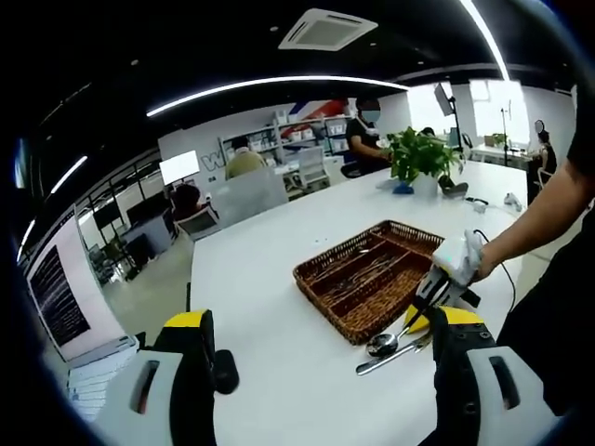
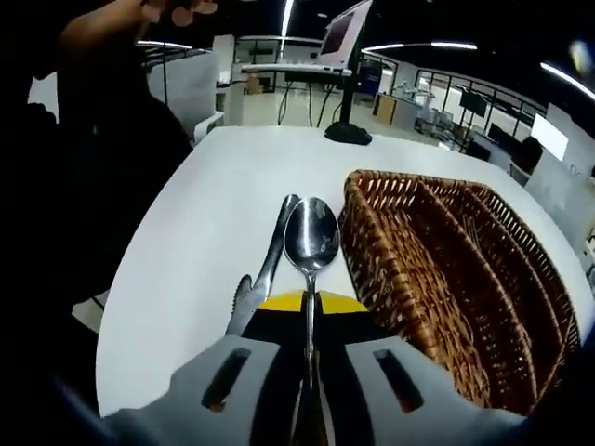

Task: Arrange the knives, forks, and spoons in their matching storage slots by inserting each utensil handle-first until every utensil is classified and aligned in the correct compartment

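Spoon [image 2: 311, 237] sat pinched by its handle in the right gripper [image 2: 310, 307] at lower centre, beside the basket [image 2: 446, 269], while the left gripper's [image 1: 321, 362] fingers stood spread.

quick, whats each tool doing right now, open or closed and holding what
Left tool: open, jaws wide apart, holding nothing.
Right tool: closed on the spoon by its handle, bowl pointing forward, beside the wicker tray.
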The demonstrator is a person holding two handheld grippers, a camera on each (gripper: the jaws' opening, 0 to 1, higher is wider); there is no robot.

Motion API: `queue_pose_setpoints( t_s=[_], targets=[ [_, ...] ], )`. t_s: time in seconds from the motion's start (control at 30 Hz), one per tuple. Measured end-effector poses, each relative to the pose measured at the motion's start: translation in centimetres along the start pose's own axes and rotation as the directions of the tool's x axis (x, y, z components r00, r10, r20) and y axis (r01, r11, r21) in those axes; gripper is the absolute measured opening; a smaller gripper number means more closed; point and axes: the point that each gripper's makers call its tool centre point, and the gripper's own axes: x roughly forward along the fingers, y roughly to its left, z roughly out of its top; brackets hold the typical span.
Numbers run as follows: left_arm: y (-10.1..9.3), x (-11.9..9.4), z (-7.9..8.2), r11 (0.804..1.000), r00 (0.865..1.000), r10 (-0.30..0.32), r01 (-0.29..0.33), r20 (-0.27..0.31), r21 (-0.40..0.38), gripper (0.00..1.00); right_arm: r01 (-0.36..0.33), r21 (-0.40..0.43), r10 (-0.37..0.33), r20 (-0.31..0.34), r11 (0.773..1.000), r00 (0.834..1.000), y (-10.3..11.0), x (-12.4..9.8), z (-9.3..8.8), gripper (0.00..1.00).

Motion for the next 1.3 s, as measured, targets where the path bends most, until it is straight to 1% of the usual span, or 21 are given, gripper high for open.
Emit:
queue_pose_setpoints(
  t_s=[0.03, 0.13, 0.17, 0.23, 0.33, 0.4, 0.43, 0.5, 0.53, 0.6, 0.67, 0.77, 0.8, 0.83, 0.9, 1.0, 1.1, 1.3],
  targets=[
    [0.0, 0.0, -0.2, 1.0, 1.0, 0.002, -0.002, -0.008, 0.005, 1.0, -0.003, -0.003, 0.003, -0.004, 1.0, 1.0, 0.2, -0.2, 0.2, 0.0],
    [0.1, -0.2, -0.2, 1.0, 1.0, -0.002, 0.002, -0.006, -0.021, 1.0, -0.019, -0.036, 0.019, 0.001, 0.999, 1.0, 0.7, -0.7, 0.8, 0.0],
    [0.1, -0.2, -0.2, 1.0, 1.0, 0.0, 0.0, -0.007, -0.019, 1.0, -0.019, -0.035, 0.019, -0.001, 0.999, 1.0, 0.7, -0.9, 1.0, 0.01],
    [0.0, -0.2, -0.1, 1.0, 1.0, 0.0, 0.0, -0.002, -0.02, 1.0, -0.03, 0.001, 0.03, -0.01, 1.0, 0.999, 0.8, -1.4, 1.3, 0.01],
    [-0.2, -0.1, -0.3, 1.0, 1.0, -0.002, 0.002, -0.007, -0.024, 1.0, -0.048, -0.02, 0.048, -0.017, 0.999, 0.999, 0.9, -2.2, 1.5, 0.01],
    [-0.6, 0.0, -0.4, 0.999, 1.0, -0.022, 0.022, -0.01, -0.039, 1.0, -0.052, -0.035, 0.052, -0.019, 0.998, 0.998, 1.0, -2.6, 1.6, 0.0],
    [-0.8, 0.1, -0.5, 0.998, 0.999, -0.036, 0.035, -0.012, -0.048, 1.0, -0.051, -0.048, 0.05, -0.018, 0.998, 0.999, 1.0, -2.8, 1.7, 0.0],
    [-1.4, 0.5, -1.0, 0.996, 0.997, -0.063, 0.061, -0.041, -0.064, 1.0, -0.04, -0.037, 0.038, -0.031, 0.999, 0.999, 0.5, -3.7, 1.5, 0.0],
    [-1.5, 0.6, -1.1, 0.997, 0.997, -0.062, 0.059, -0.046, -0.056, 1.0, -0.037, -0.035, 0.036, -0.032, 0.999, 0.999, 0.5, -4.0, 1.6, 0.0],
    [-1.6, 0.8, -1.1, 0.997, 0.997, -0.064, 0.062, -0.045, -0.045, 1.0, -0.032, -0.028, 0.031, -0.036, 0.999, 0.999, 0.3, -5.0, 1.8, 0.0],
    [-1.7, 0.9, -1.1, 0.996, 0.996, -0.078, 0.076, -0.047, -0.057, 1.0, -0.033, -0.025, 0.033, -0.029, 0.999, 0.999, 0.3, -5.9, 2.1, 0.0],
    [-1.7, 1.1, -0.9, 0.995, 0.996, -0.08, 0.077, -0.045, -0.057, 1.0, -0.03, -0.029, 0.03, -0.023, 0.999, 0.999, 0.2, -6.8, 2.6, 0.0],
    [-1.7, 1.1, -0.6, 0.995, 0.996, -0.082, 0.079, -0.038, -0.058, 1.0, -0.024, -0.022, 0.024, -0.025, 0.999, 0.999, 0.0, -7.3, 2.9, 0.0],
    [-1.7, 1.2, -0.5, 0.995, 0.996, -0.082, 0.08, -0.033, -0.057, 1.0, -0.018, 0.005, 0.018, -0.028, 1.0, 0.999, -0.2, -7.7, 3.0, 0.0],
    [-1.8, 1.2, -0.2, 0.995, 0.996, -0.085, 0.084, -0.024, -0.051, 1.0, -0.004, -0.014, 0.004, -0.021, 1.0, 1.0, -0.5, -8.6, 3.6, 0.0],
    [-1.7, 1.4, -0.1, 0.995, 0.996, -0.086, 0.084, -0.023, -0.053, 1.0, 0.005, -0.015, -0.005, -0.014, 1.0, 1.0, -0.9, -9.6, 4.2, 0.0],
    [-1.7, 1.4, 0.0, 0.994, 0.996, -0.086, 0.085, -0.017, -0.064, 1.0, 0.016, -0.075, -0.017, -0.004, 0.997, 1.0, -1.3, -10.9, 5.2, 0.0],
    [-1.8, 1.4, -0.1, 0.994, 0.995, -0.094, 0.093, -0.014, -0.06, 1.0, 0.03, -0.071, -0.031, -0.019, 0.997, 0.999, -1.6, -13.0, 6.3, 0.0]
  ],
)
